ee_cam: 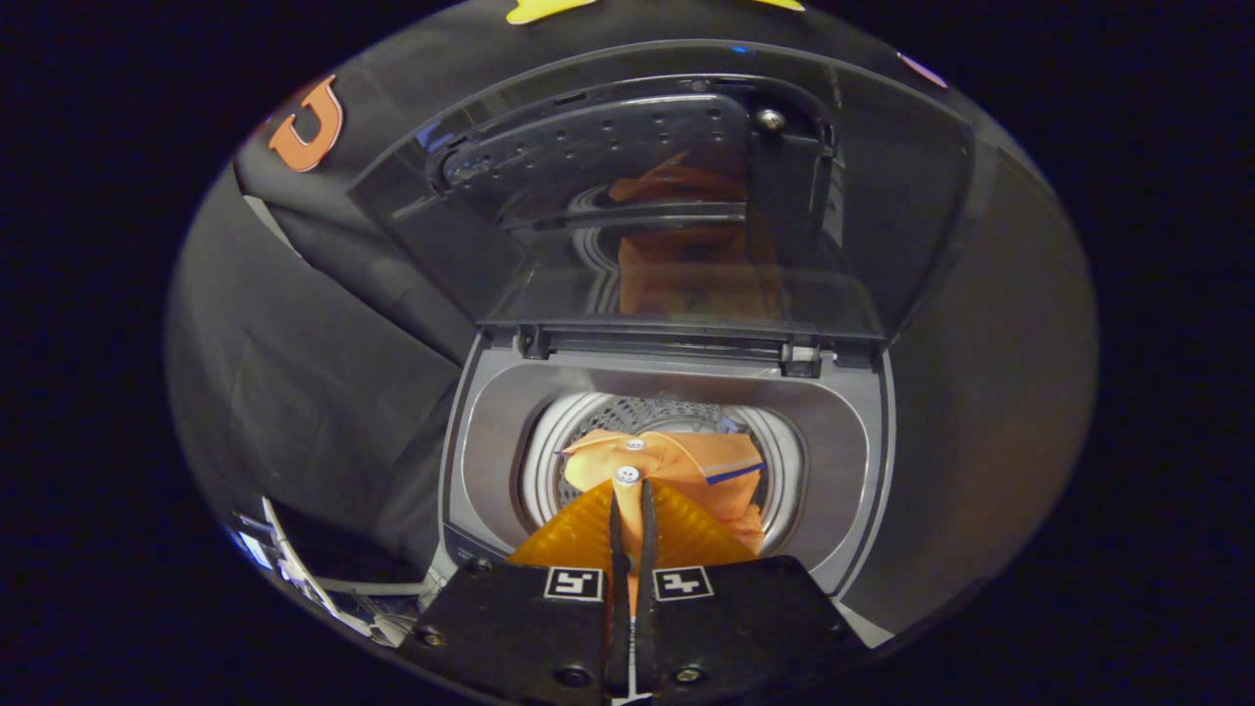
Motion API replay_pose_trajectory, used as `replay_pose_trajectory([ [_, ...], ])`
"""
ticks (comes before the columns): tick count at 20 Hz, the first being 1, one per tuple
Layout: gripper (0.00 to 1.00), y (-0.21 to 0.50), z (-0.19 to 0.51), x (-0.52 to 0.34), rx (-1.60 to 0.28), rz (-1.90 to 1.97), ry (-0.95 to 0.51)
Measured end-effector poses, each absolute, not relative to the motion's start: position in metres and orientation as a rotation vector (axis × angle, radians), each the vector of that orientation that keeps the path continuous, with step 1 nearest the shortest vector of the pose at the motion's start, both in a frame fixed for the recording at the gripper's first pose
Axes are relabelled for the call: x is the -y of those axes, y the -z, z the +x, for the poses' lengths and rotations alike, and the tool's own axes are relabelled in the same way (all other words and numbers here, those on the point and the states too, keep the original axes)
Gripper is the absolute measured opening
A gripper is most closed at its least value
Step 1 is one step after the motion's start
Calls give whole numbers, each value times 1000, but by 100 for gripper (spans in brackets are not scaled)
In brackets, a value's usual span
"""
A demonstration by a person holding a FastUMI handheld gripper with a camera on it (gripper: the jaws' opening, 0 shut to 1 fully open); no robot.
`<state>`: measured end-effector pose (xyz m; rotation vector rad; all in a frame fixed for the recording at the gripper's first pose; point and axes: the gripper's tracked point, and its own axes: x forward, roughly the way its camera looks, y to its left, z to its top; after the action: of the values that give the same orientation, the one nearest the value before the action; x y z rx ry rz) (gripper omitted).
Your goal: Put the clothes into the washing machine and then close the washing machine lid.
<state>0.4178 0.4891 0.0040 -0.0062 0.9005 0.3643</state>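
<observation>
My gripper (629, 490) is shut on an orange garment (686, 466) with white buttons and a blue trim line. The cloth is pinched between the two orange ribbed fingers (569, 534) and hangs over the round drum opening (662, 417) of the top-loading washing machine (490, 441). The garment's lower part drops into the drum just beyond the fingertips. The machine's transparent lid (677, 196) stands raised upright behind the drum, hinged at the back, and mirrors the orange cloth.
Black cloth walls (324, 373) surround the machine on both sides. To the left of the fingers, low down, lies some white and blue clutter (294, 574). The grey rim (863, 471) frames the drum.
</observation>
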Motion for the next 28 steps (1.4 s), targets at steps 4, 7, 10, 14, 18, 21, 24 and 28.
replay_pose_trajectory([
  [4,9,-6,418,-487,-893,-4,-343],
  [7,30,-7,418,-489,-884,7,-349],
  [10,80,-7,421,-485,-852,-24,-331],
  [14,94,-10,419,-484,-841,-26,-315],
  [18,95,-13,417,-480,-828,-35,-306],
  [21,94,-19,416,-480,-792,-74,-315],
  [24,94,-29,415,-481,-752,-98,-314],
  [28,95,-58,413,-485,-649,-175,-332],
])
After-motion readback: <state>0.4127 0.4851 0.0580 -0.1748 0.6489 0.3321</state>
